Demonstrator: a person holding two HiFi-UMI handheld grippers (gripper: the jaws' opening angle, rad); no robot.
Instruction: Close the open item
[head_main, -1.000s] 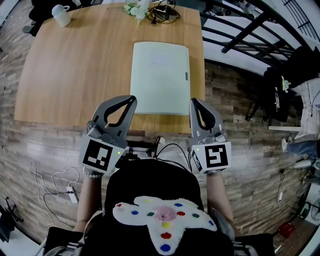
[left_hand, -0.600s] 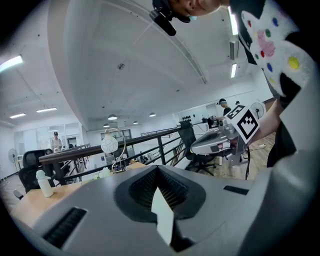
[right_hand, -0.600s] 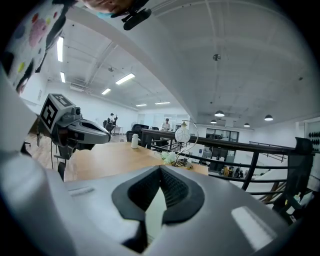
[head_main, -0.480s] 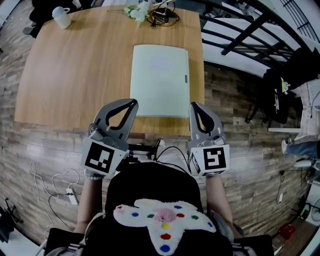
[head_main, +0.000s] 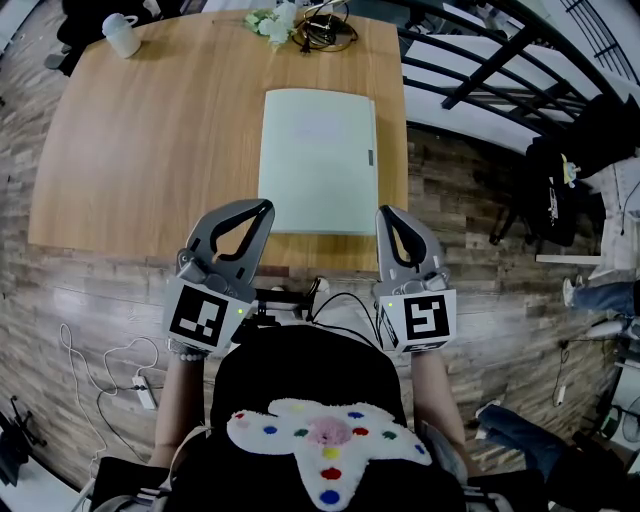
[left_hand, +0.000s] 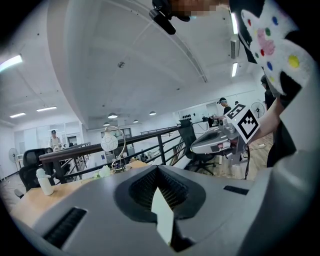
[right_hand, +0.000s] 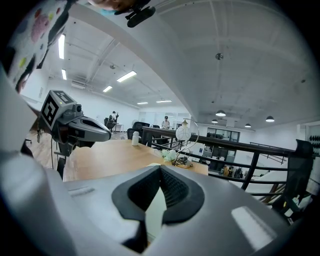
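Head view, table: we see a wooden table (head_main: 150, 140) filling the upper half of the picture.
Head view, folder: a pale green folder (head_main: 318, 160) lies flat on the table's right half at 12 o'clock from us. It looks closed.
Head view, grippers: the left gripper (head_main: 263, 208) sits at the folder's 7 o'clock and the right gripper (head_main: 388, 216) at its 5 o'clock. We cannot tell contact.
Head view, far edge: a white mug (head_main: 122, 32) stands at 11 o'clock and flowers (head_main: 272, 20) at 12.
Left gripper view: jaws pressed together, nothing clamped. The right gripper shows at 2 o'clock.
Right gripper view: jaws pressed together, empty. The left gripper shows at 9 o'clock.
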